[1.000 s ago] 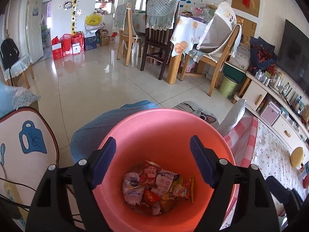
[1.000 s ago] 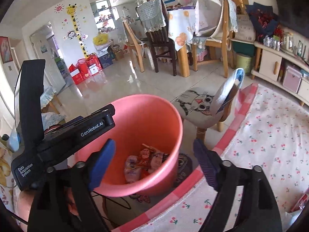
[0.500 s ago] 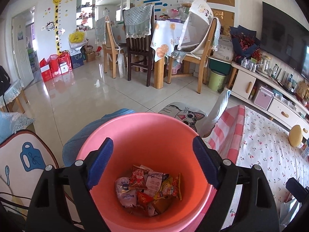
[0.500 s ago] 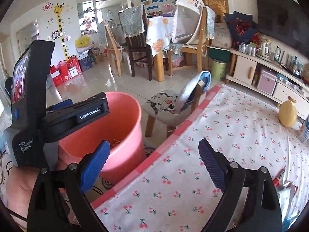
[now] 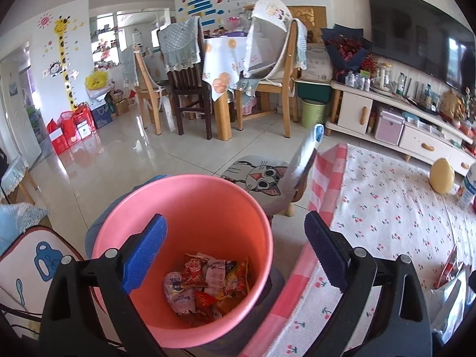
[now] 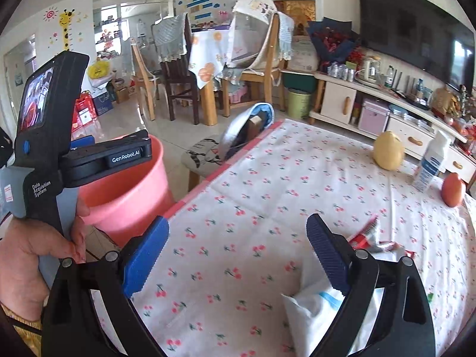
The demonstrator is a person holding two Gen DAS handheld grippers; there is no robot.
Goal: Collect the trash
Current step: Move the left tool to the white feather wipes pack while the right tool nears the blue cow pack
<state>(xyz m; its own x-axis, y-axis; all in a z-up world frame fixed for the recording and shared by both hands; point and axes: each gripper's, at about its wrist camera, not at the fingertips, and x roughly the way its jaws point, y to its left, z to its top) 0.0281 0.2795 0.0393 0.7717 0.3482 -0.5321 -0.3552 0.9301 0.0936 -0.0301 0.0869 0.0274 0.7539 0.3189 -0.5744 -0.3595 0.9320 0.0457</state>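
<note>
Overall: one pink bucket, two wrappers on tablecloth.

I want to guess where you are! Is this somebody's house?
Probably yes, a family living and dining room: a big television, a dining table with chairs, and a giraffe height chart on the wall.

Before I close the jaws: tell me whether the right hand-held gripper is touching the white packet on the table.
Cannot tell. In the right wrist view, the right hand-held gripper is open and its right finger overlaps the white packet, hiding any contact or gap.
</note>
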